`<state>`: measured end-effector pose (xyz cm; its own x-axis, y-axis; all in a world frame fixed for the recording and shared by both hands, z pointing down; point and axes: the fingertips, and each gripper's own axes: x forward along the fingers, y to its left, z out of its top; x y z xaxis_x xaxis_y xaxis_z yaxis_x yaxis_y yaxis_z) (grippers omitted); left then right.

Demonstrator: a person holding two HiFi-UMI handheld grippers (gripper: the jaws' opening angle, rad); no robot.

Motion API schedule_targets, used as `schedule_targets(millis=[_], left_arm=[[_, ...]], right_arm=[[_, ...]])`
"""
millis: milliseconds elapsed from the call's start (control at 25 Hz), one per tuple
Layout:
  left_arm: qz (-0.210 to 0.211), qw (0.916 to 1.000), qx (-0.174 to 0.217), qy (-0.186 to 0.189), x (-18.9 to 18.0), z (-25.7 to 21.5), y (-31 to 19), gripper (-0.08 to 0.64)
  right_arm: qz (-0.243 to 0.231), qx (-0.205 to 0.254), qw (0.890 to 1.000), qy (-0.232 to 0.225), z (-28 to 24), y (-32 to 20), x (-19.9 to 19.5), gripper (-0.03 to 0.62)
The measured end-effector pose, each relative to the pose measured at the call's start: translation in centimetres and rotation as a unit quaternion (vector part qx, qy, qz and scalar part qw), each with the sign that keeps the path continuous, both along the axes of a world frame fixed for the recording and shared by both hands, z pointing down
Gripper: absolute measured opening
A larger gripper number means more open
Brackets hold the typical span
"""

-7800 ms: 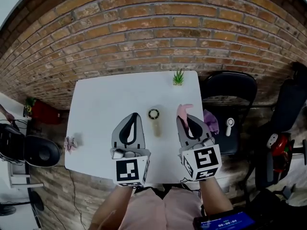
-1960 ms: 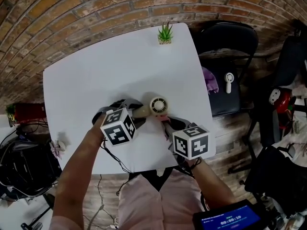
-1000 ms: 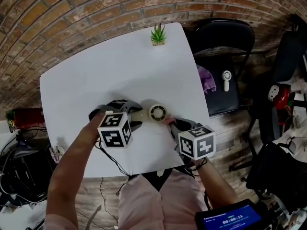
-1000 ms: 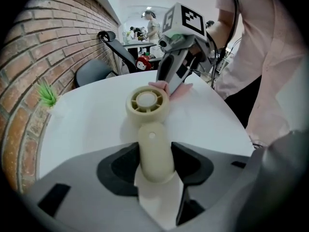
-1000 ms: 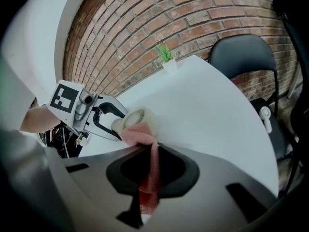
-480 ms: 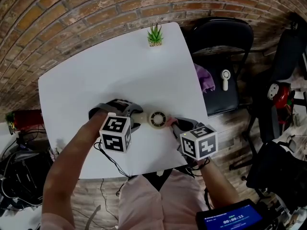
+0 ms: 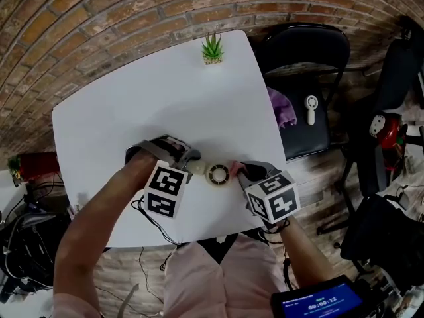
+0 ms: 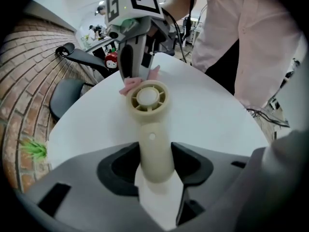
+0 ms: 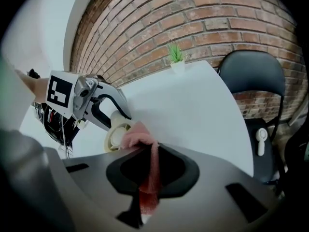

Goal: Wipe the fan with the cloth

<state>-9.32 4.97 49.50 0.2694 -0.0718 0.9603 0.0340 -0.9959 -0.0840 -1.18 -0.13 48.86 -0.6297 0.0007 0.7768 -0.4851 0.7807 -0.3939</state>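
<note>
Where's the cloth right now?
In the right gripper view the pink cloth is pinched in the right hand-held gripper, with its bunched end right at the fan head, near the person's edge of the white table.

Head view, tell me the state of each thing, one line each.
fan: held by its handle
cloth: bunched, against the fan's head
left gripper: shut on the fan
right gripper: shut on the cloth
plant: upright on the table
</note>
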Motion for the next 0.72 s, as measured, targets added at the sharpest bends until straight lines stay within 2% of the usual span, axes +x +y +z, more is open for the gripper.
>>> schedule_targets(millis=[200,480,720], left_arm=[[0.049,0.9985,0.008,-0.023,0.4,0.1,0.3,0.209],[0.092,0.9947,0.017,-0.043,0.5,0.2,0.6,0.206],[0.122,0.9903,0.025,-0.061,0.7,0.4,0.8,0.204]], right_arm=[[-0.029,0.009,1.000,0.002,0.0,0.3,-0.3,0.034],[-0.071,0.019,0.997,0.005,-0.1,0.9,-0.9,0.032],[-0.142,0.042,0.989,0.009,-0.2,1.7,-1.3,0.032]])
